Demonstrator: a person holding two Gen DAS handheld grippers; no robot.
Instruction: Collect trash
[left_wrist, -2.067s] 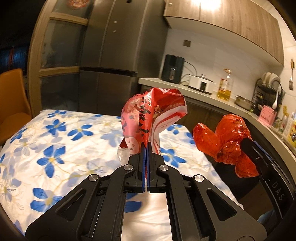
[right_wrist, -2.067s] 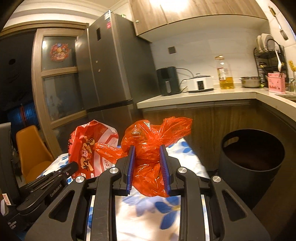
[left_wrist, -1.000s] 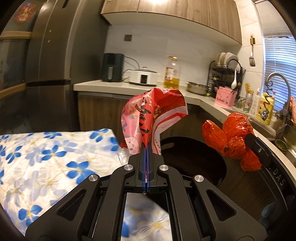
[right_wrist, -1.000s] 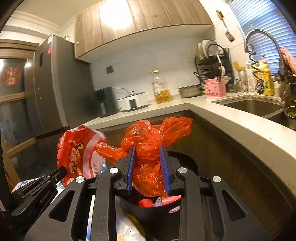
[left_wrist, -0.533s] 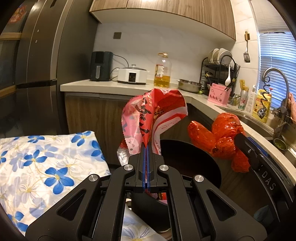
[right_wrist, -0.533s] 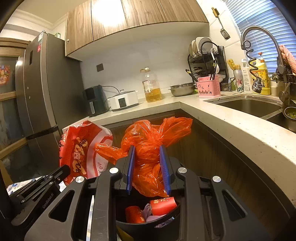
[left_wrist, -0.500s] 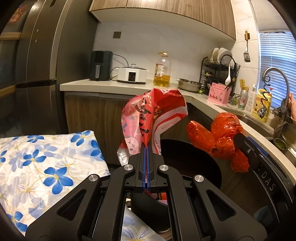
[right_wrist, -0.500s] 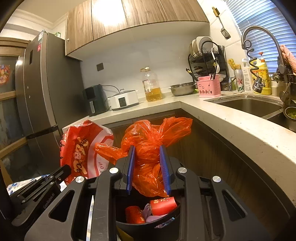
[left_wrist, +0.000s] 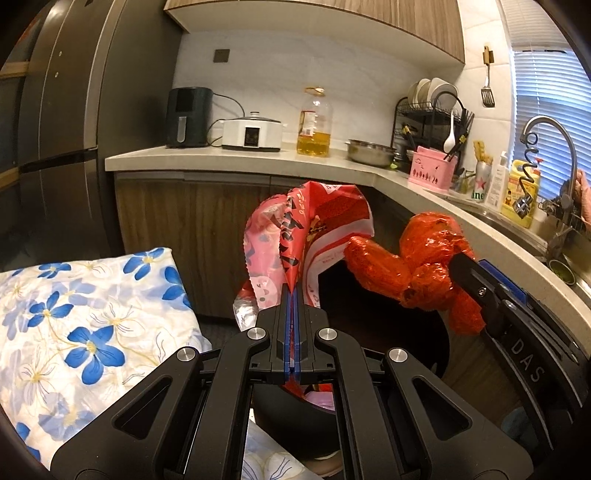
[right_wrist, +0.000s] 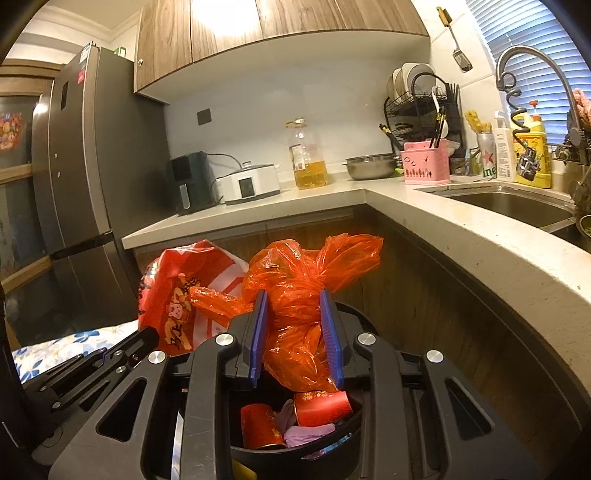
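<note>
A crumpled orange plastic bag (right_wrist: 295, 314), thin and translucent, hangs bunched between the blue pads of the right gripper (right_wrist: 293, 332), which pinches it around its gathered middle directly above a round black trash bin (right_wrist: 295, 448) already holding red cartons and a scrap of lilac wrapping. Just beside it, a glossy red-and-white printed snack bag (left_wrist: 306, 243) stands up from the left gripper (left_wrist: 291, 295), whose jaws are pressed tight together on the flattened lower fold of the film; its lower end trails toward the same bin mouth. Both pieces look feather-light, soft and slippery, liable to cling to the pads or drift wide on release, so the bunched, doubled-over parts now gripped seem the surest places to hold them. To the left lies a white cloth with blue flowers (left_wrist: 85, 302); behind runs a pale stone countertop (right_wrist: 461, 225) carrying a bottle of yellow cooking oil (right_wrist: 308, 158), a white cooker (right_wrist: 249, 184) and a pink utensil caddy (right_wrist: 424, 166), with a grey refrigerator (right_wrist: 85, 166) at the far left.
</note>
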